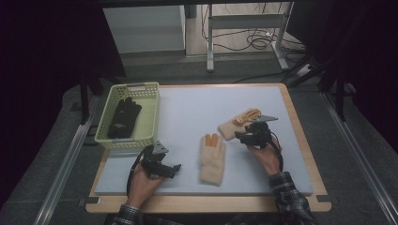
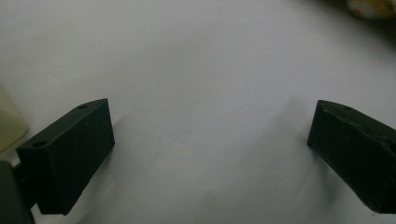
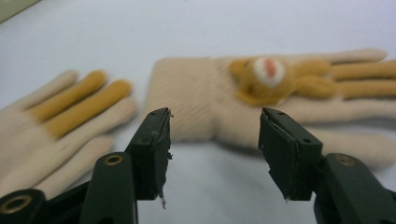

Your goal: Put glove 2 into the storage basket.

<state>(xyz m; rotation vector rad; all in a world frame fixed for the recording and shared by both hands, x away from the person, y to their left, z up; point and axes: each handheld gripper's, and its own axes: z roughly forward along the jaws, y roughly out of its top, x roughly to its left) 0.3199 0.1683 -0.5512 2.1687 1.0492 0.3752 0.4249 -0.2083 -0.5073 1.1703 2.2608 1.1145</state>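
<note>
A: Two cream gloves lie on the worktop [image 1: 291,154]: one [image 1: 212,158] near the middle, the far glove [image 1: 238,123] at about two o'clock from it, just beside the right tongs [image 1: 245,136]. A black glove [image 1: 124,117] already sits in the basket [image 1: 151,112] at ten o'clock.

B: And the tongs?

A: The right ones stand apart with nothing between them, aimed at the far glove's cuff [image 3: 187,93]. The left tongs [image 1: 174,168] rest wide apart over bare worktop at seven o'clock.

B: Best approach?

A: I'd bite the cuff's thick ribbed edge, low and square, pinching both layers. It's soft fuzzy knit, limp, so it will droop and drag. Avoid the plush orange animal face [image 3: 268,74] and the thin fingers [image 3: 359,70]; those likely slip or stretch.
</note>
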